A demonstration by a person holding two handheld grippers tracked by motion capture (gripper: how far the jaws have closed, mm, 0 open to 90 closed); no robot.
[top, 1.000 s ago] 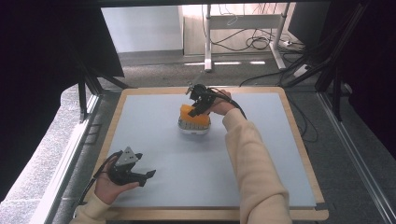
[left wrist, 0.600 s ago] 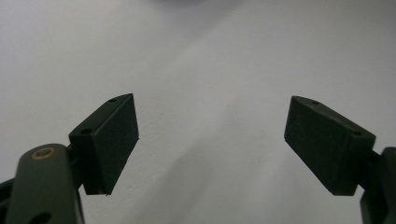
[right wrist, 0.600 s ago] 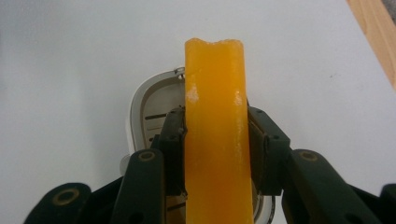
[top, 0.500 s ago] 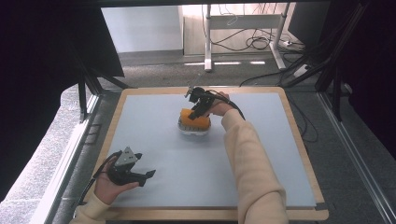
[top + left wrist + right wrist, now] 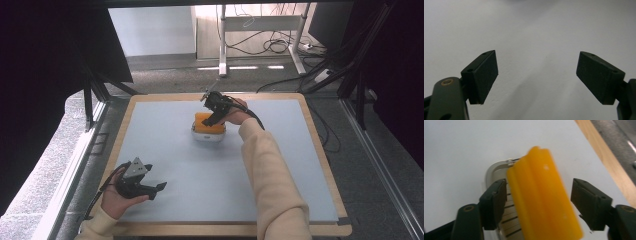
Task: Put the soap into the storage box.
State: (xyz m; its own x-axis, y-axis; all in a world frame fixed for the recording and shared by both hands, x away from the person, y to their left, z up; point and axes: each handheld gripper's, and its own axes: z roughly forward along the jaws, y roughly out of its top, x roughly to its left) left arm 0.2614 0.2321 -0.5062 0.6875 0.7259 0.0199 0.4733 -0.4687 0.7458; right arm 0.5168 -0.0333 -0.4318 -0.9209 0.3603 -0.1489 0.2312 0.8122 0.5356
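No readable writing showed on anything. The right gripper (image 5: 539,202) stood with jaws apart around the orange block (image 5: 544,200), which lay on the white slotted base (image 5: 207,133) mid-table, much as a second earlier. The left gripper (image 5: 537,77) stayed wide open, empty, near the table (image 5: 280,165) front-left corner

The orange block (image 5: 544,195) runs off the bottom edge, hiding the white holder (image 5: 496,170) beneath.

The block (image 5: 207,122) sits in the dish (image 5: 208,134) mid-table (image 5: 280,165), with the left tongs (image 5: 161,187) well apart, near-left.
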